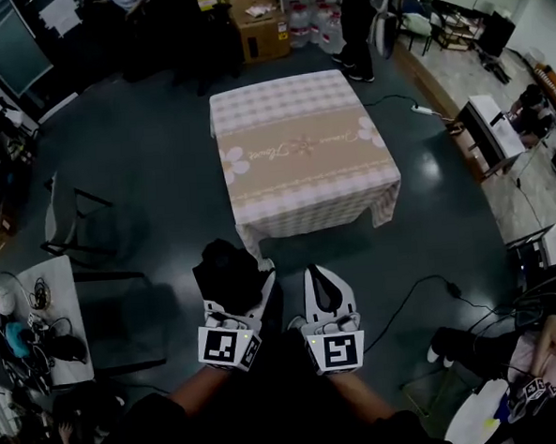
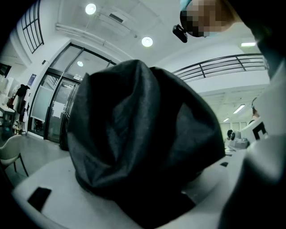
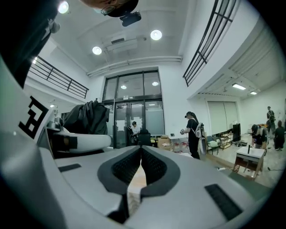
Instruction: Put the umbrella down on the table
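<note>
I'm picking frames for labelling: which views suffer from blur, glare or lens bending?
Head view: the corners bend and darken, and the table is the best-lit thing. Left gripper view: the black umbrella sits so close that it looks soft and blocks most of the room; the ceiling lamps blow out. Right gripper view: round dark rim, the railing bows, focus is crisp.

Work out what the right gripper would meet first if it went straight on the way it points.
Probably the cloth-covered table ahead of the right gripper; nothing shows between, though it may pass just above.
</note>
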